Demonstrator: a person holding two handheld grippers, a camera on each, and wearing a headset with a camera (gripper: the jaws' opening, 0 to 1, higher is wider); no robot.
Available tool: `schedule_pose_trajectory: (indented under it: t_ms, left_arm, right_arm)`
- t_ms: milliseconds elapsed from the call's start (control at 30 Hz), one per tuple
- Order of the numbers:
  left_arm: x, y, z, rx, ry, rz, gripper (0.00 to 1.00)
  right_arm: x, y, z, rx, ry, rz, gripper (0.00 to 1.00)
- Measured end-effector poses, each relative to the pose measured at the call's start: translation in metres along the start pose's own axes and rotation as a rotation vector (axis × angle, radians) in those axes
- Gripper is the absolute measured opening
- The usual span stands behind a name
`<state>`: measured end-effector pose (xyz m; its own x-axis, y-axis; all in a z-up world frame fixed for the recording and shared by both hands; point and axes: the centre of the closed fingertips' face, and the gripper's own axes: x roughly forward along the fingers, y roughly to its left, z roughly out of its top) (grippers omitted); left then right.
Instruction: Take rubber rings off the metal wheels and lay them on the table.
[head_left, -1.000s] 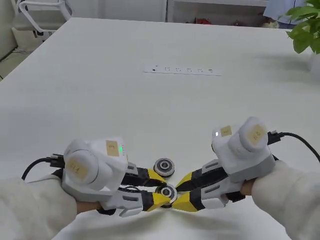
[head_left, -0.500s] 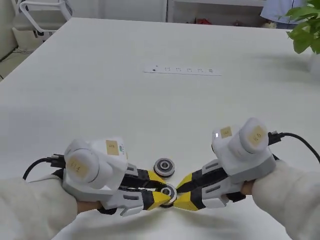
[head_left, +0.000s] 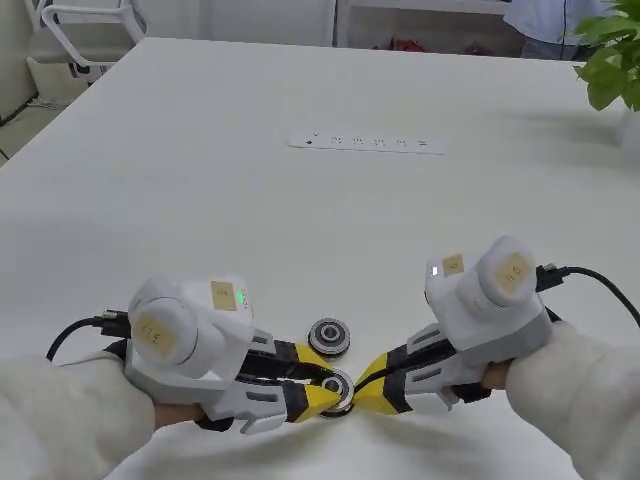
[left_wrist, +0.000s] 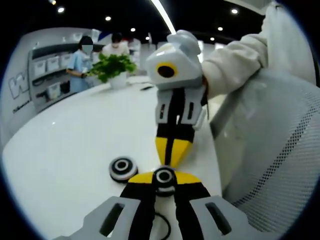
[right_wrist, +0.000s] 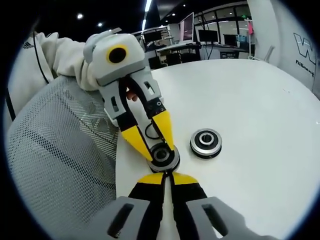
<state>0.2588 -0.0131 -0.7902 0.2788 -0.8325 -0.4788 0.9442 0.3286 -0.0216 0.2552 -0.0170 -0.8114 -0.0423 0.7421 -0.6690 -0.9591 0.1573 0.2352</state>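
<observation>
A small metal wheel (head_left: 337, 385) with a black rubber ring on its rim sits between the yellow tips of my left gripper (head_left: 328, 390), which is shut on it just above the white table (head_left: 300, 230). In the left gripper view the wheel (left_wrist: 164, 176) is clamped from both sides. My right gripper (right_wrist: 168, 176) faces it, jaws pinched together on the black rim of the wheel (right_wrist: 164, 156). It looks the same from the head view, where the right gripper (head_left: 364, 392) meets the wheel from the right. A second ringed wheel (head_left: 329, 336) lies flat just behind.
A white power strip (head_left: 365, 142) lies mid-table and a green plant (head_left: 612, 60) stands at the far right. The table's near edge is right below both grippers, with a grey mesh chair (right_wrist: 65, 130) beyond it. A thin black loop (left_wrist: 161, 225) lies under the left jaws.
The right gripper's jaws have narrowed to shut at the wheel's rim. The left gripper still holds the wheel in the same spot. The second wheel has not moved.
</observation>
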Motion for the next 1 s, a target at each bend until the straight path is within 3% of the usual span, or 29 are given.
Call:
schedule_pose_trajectory:
  t_ms: [100,133,167,267,400,500,800,1000]
  left_arm:
    - [0.000,0.000,0.000,0.000,-0.002,-0.001,0.15]
    - [0.000,0.000,0.000,-0.001,-0.002,-0.001,0.15]
    - [0.000,0.000,0.000,-0.002,-0.004,-0.001,0.15]
    - [0.000,-0.001,0.000,0.001,-0.004,0.001,0.15]
    - [-0.001,-0.001,0.000,0.000,-0.006,0.003,0.15]
    - [-0.001,0.000,0.000,-0.002,-0.006,0.006,0.15]
    - [-0.001,0.002,0.000,0.000,-0.007,0.010,0.15]
    - [-0.001,0.002,0.000,0.001,-0.008,0.010,0.15]
  right_arm:
    - [0.001,-0.001,0.001,-0.006,-0.003,-0.003,0.01]
    - [0.001,0.001,-0.001,0.054,0.004,0.004,0.01]
    - [0.001,-0.001,0.000,0.053,-0.004,0.009,0.01]
    - [0.002,0.001,-0.001,-0.013,-0.007,0.013,0.01]
    - [0.003,0.002,-0.001,-0.019,0.001,0.007,0.01]
    - [0.003,-0.001,-0.001,0.058,-0.004,-0.002,0.00]
    - [0.002,-0.006,-0.001,0.173,0.006,-0.019,0.00]
    - [-0.004,-0.009,0.002,0.262,-0.017,-0.010,0.00]
